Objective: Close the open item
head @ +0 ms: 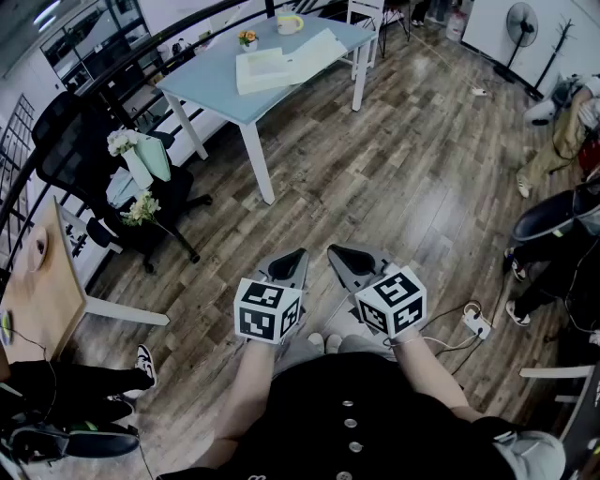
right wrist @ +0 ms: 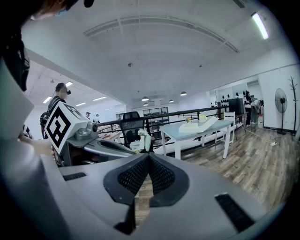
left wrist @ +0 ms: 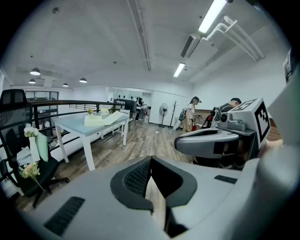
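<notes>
Two grippers: the left gripper (head: 298, 253) and the right gripper (head: 334, 250) are held low in front of the person, tips side by side and tilted a little down over the brown wooden plank floor (head: 403, 169). Each has its jaws pressed together with nothing between them.
Open item: a pale cream book or folder (head: 281, 61) lies spread open on the light-blue bench with white legs (head: 216, 89), toward its far end and well apart from both grippers. I cannot tell whether it is a book or a folder.
Beside it: a yellow cup (head: 289, 23) and a small bunch of flowers (head: 247, 37) stand just beyond it on the same top.
Step in hand: judged to be the approach, since nothing is within reach yet.
Way in: come up on the long side that faces the bare floor. The black office chair carrying pale flowers (head: 94, 159) crowds the other side.
Doing it well: get close enough that the whole spread sits under the head view before reaching. Slip one gripper's tip under the free edge of one leaf. Swing that leaf over about the fold while the other gripper presses the lower leaf flat.
Watch for: the smooth top probably lets the item slide, so steady it first. Keep the swing short of the cup.
</notes>
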`<state>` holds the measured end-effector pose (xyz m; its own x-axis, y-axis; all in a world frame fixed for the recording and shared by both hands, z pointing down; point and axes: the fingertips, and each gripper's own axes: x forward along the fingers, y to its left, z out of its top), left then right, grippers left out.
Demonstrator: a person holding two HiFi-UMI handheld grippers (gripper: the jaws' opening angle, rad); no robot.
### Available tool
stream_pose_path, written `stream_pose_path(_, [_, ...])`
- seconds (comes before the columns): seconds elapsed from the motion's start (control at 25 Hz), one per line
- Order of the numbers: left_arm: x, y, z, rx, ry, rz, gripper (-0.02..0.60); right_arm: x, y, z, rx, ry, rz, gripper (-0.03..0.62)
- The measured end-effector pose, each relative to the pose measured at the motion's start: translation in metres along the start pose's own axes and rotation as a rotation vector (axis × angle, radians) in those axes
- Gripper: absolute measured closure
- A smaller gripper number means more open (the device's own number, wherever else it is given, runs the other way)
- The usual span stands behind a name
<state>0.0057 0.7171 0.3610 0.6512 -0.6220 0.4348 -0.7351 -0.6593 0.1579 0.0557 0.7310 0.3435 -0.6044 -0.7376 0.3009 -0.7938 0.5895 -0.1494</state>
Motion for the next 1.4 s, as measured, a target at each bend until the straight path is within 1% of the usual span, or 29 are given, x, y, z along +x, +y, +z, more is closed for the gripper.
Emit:
stream_pose_path(0.16, [0.003, -0.003, 0.001, -0.006, 0.001, -0.013, 0.561, -0.002, -0.003, 0.001, -0.01, 0.005, 0.006, 0.595])
stream_pose_path(0.36, [0.004, 0.0, 0.001, -0.018, -0.009, 0.008, 0.561, -0.001, -0.003, -0.001, -0.009, 0.006, 0.009, 0.595])
stream_pose_path(0.52, [0.006, 0.0, 0.003, -0.016, -0.012, 0.006, 0.561, 0.001, -0.006, 0.0, -0.016, 0.009, 0.006, 0.595])
stream_pose_path(0.6, [0.007, -0.002, 0.006, -0.027, -0.028, -0.004, 0.561, 0.001, -0.007, 0.001, -0.015, 0.01, 0.011, 0.595])
stream_pose_path(0.76, [0.008, -0.005, 0.015, -0.047, -0.095, -0.012, 0.561, -0.002, -0.01, 0.001, 0.033, -0.029, 0.039, 0.592])
stream_pose_path(0.92, [0.01, -0.005, 0.02, -0.02, -0.112, 0.009, 0.56, -0.007, -0.019, 0.006, 0.04, -0.055, 0.035, 0.591])
stream_pose_path(1.04, [0.012, -0.006, 0.023, -0.011, -0.131, 0.023, 0.56, -0.007, -0.024, 0.006, 0.047, -0.051, 0.052, 0.589])
stream_pose_path(1.12, [0.013, -0.007, 0.024, -0.007, -0.139, 0.036, 0.56, -0.008, -0.028, 0.004, 0.04, -0.048, 0.051, 0.574])
stream_pose_path(1.2, [0.015, -0.007, 0.022, -0.005, -0.131, 0.053, 0.558, -0.011, -0.032, 0.003, 0.03, -0.049, 0.04, 0.543])
stream_pose_path(1.4, [0.018, -0.014, 0.01, -0.02, -0.108, 0.071, 0.558, -0.021, -0.034, -0.005, 0.021, -0.048, 0.023, 0.51])
